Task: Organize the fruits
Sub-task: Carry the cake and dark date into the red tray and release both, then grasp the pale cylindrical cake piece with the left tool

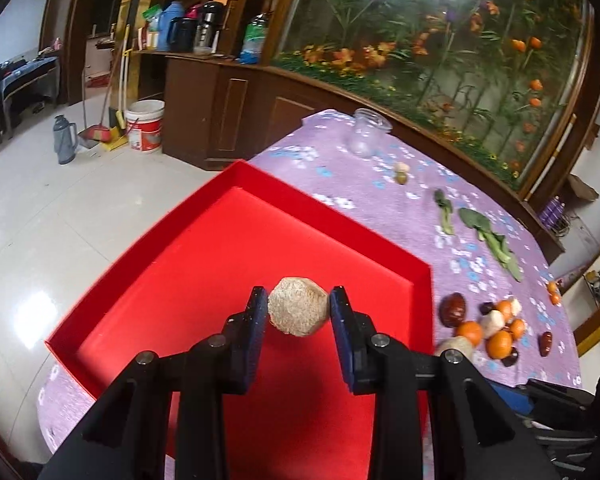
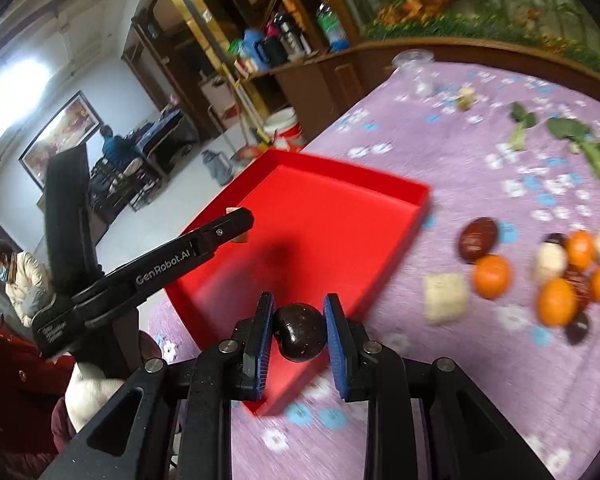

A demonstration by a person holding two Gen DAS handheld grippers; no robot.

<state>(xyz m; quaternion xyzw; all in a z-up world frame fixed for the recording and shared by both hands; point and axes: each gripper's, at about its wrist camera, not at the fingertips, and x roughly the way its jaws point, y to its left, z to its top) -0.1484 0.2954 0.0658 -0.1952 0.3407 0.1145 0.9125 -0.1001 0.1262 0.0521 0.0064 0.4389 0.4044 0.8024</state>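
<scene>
My left gripper (image 1: 299,306) is shut on a rough tan ball-shaped fruit (image 1: 296,306) and holds it above the red tray (image 1: 148,264). In the right wrist view the left gripper (image 2: 236,224) reaches over the tray's left side. My right gripper (image 2: 299,322) is shut on a dark brown glossy fruit (image 2: 300,332) above the near corner of the red tray (image 2: 416,204). A pile of oranges (image 2: 556,300), dark fruits (image 2: 478,239) and pale pieces (image 2: 446,296) lies on the purple cloth to the right of the tray; the oranges (image 1: 500,344) also show in the left wrist view.
A clear glass jar (image 1: 366,136) stands at the far end of the purple floral tablecloth (image 1: 360,200). Green leaves (image 1: 488,236) and a small pale item (image 1: 401,172) lie beyond the tray. The table edge drops to a tiled floor on the left.
</scene>
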